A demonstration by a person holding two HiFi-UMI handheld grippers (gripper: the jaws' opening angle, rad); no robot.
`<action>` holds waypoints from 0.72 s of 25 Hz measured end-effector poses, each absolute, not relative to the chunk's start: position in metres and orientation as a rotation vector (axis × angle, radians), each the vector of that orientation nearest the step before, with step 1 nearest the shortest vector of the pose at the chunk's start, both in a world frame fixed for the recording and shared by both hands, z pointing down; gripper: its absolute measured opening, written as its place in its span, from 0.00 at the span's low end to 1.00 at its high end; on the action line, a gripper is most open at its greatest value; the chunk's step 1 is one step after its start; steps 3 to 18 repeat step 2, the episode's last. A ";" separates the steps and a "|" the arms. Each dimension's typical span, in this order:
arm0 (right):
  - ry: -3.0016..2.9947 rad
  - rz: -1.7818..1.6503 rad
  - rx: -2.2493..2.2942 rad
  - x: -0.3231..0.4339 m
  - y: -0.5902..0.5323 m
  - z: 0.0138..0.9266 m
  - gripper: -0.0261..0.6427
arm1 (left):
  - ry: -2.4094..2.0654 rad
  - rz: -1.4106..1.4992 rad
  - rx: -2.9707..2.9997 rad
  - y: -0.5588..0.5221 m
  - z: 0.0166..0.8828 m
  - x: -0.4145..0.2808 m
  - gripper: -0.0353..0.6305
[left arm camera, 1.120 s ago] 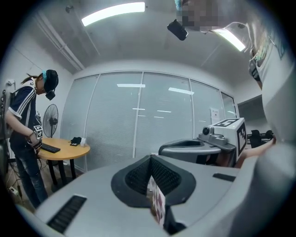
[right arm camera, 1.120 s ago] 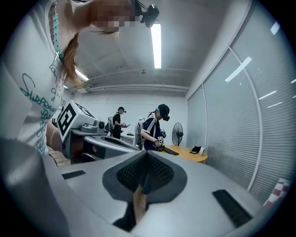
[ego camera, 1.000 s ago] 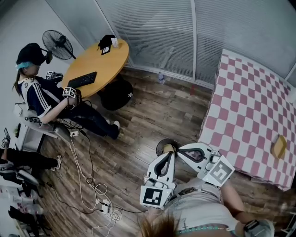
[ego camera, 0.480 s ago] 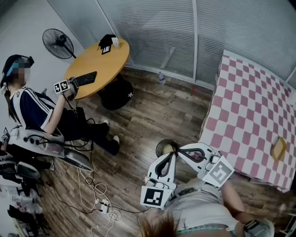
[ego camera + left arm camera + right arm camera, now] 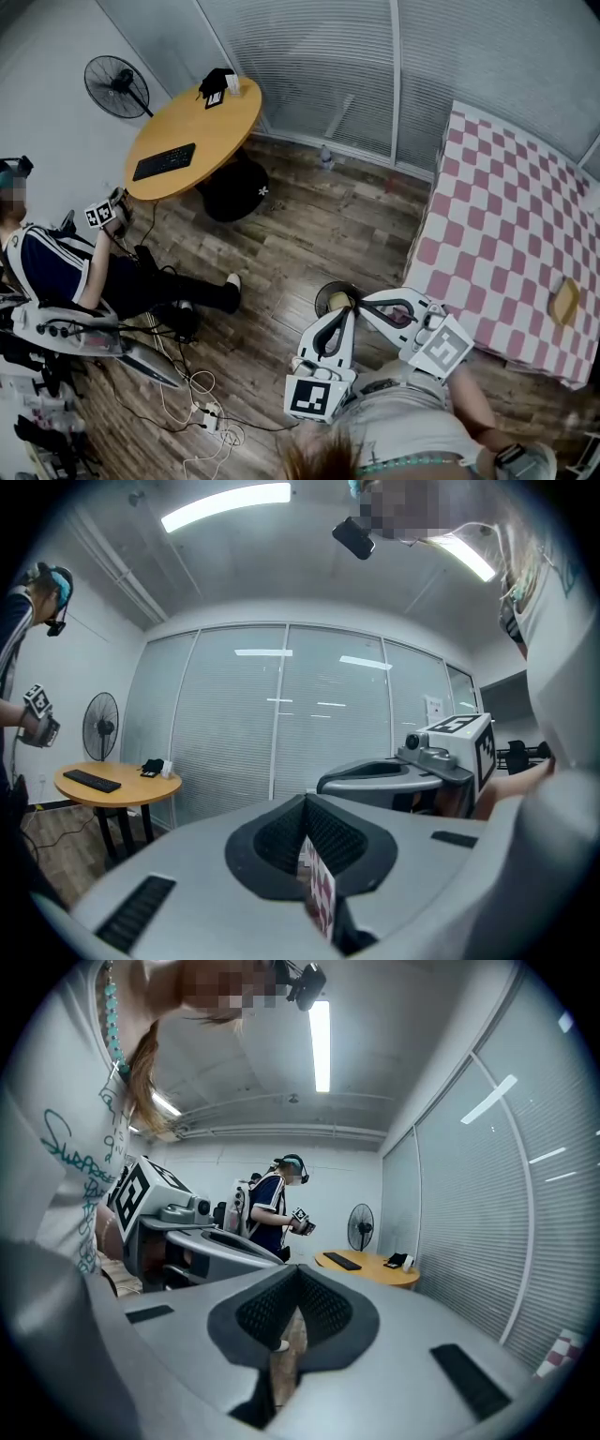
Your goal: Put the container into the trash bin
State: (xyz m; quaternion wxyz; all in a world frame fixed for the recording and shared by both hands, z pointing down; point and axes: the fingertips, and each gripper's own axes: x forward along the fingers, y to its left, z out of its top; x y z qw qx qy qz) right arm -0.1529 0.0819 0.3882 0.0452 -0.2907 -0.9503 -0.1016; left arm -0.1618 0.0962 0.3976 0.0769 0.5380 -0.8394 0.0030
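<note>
In the head view a small dark round trash bin (image 5: 322, 296) stands on the wooden floor just off the checkered table's corner, with something yellowish (image 5: 341, 301) in it. My left gripper (image 5: 345, 311) and right gripper (image 5: 364, 302) hang side by side over the bin, tips nearly together. Both are shut with nothing between the jaws, as the left gripper view (image 5: 306, 799) and right gripper view (image 5: 298, 1269) also show. A flat tan container (image 5: 565, 299) lies near the right edge of the checkered table (image 5: 506, 206), well away from both grippers.
A round wooden table (image 5: 202, 120) with a keyboard (image 5: 163, 161) stands at the back left, a dark bag (image 5: 234, 192) beneath it and a fan (image 5: 113, 86) beside it. A seated person (image 5: 56, 272) holds grippers at the far left. Cables (image 5: 202, 398) trail across the floor.
The seated person has rolled back to the left, away from the round table. My two grippers stay over the bin, hardly shifted.
</note>
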 end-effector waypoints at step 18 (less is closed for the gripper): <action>-2.903 -0.296 -0.888 -0.154 0.083 0.388 0.03 | -2.517 0.009 1.610 0.097 0.398 -0.163 0.06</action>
